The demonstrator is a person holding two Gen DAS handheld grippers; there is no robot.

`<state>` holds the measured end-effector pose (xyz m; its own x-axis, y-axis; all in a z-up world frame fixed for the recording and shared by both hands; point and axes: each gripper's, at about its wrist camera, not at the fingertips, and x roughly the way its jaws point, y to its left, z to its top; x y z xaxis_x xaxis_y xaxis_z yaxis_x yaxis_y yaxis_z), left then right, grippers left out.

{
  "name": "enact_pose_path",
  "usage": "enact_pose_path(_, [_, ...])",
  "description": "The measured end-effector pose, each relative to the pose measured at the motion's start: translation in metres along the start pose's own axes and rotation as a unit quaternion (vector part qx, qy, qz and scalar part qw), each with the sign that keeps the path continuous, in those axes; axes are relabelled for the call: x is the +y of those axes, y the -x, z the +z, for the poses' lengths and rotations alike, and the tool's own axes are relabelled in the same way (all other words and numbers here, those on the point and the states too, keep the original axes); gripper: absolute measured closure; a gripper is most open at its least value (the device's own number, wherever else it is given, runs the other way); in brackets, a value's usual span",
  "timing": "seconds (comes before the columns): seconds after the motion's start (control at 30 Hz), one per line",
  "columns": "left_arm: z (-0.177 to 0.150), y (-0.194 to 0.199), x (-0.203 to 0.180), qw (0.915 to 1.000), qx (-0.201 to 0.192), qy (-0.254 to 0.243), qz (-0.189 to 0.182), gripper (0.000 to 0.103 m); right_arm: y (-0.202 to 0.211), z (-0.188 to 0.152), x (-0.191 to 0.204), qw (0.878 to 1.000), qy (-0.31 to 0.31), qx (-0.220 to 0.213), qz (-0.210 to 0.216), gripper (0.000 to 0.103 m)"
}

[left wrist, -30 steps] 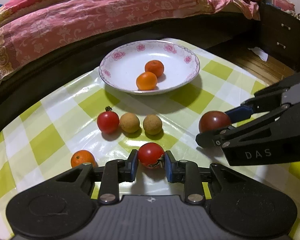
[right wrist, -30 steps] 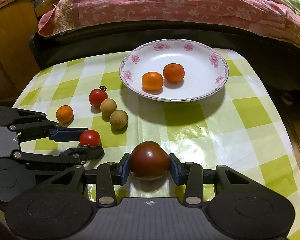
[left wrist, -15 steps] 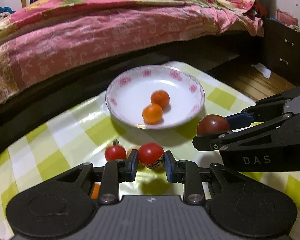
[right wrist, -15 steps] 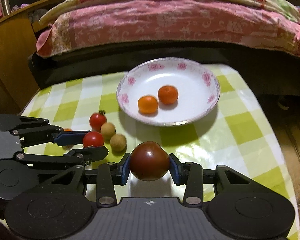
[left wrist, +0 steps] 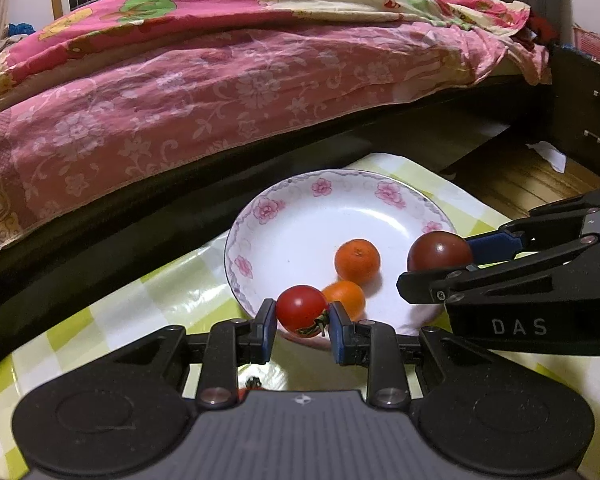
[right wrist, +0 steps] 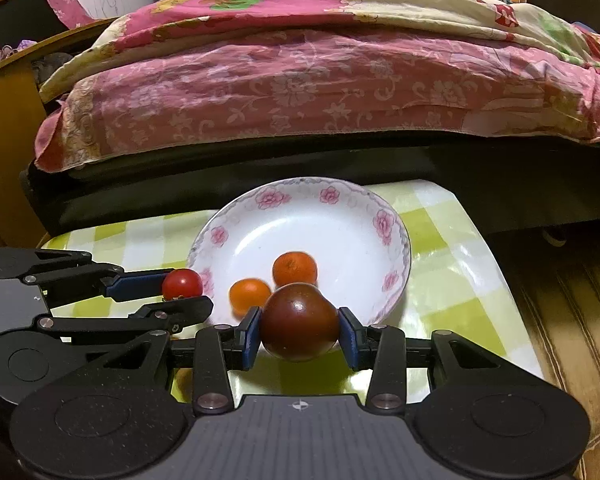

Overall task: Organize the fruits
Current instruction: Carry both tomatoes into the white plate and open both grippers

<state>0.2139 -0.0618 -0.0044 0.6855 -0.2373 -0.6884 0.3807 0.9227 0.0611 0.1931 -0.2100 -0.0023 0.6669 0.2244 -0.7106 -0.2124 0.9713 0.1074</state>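
1. Carrying fruit to the plate [left wrist: 236, 248]: the left tongs [left wrist: 302, 314] are clamped on a small red tomato [left wrist: 302, 310], held above the plate's near rim; the right tongs [right wrist: 299, 330] are clamped on a large dark tomato [right wrist: 299, 328], likewise raised at the near edge of the plate.
2. Judged step: setting both tomatoes into the plate. Recommended practice:
   - bring each tomato fully past the rim before lowering;
   - lower until the fruit rests on the white surface, then ease the tongs apart slowly, as round fruit will roll;
   - keep the two tongs apart; they sit close side by side here and could collide;
   - aim for bare plate, not onto the fruit already inside.
3. Container contents: the flower-rimmed plate holds two mandarins [right wrist: 294, 268] [right wrist: 250, 295], near each other toward its near side. The far half is bare.
4. The plate stands on the bench [right wrist: 440, 248], covered in green-and-white check cloth, beside a bed [right wrist: 300, 80].
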Motion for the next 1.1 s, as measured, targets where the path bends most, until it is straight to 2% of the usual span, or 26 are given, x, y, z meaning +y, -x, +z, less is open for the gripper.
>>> enact_pose_path(0.43, [0.008, -0.021, 0.008, 1.0, -0.001, 0.0, 0.007, 0.068, -0.031, 0.003, -0.005, 1.0, 0.008, 0.011, -0.009, 0.066])
enact_pose_path(1.1, [0.016, -0.034, 0.012, 0.9999, 0.002, -0.001, 0.016, 0.067, -0.039, 0.007, -0.009, 1.0, 0.012, 0.004, -0.012, 0.065])
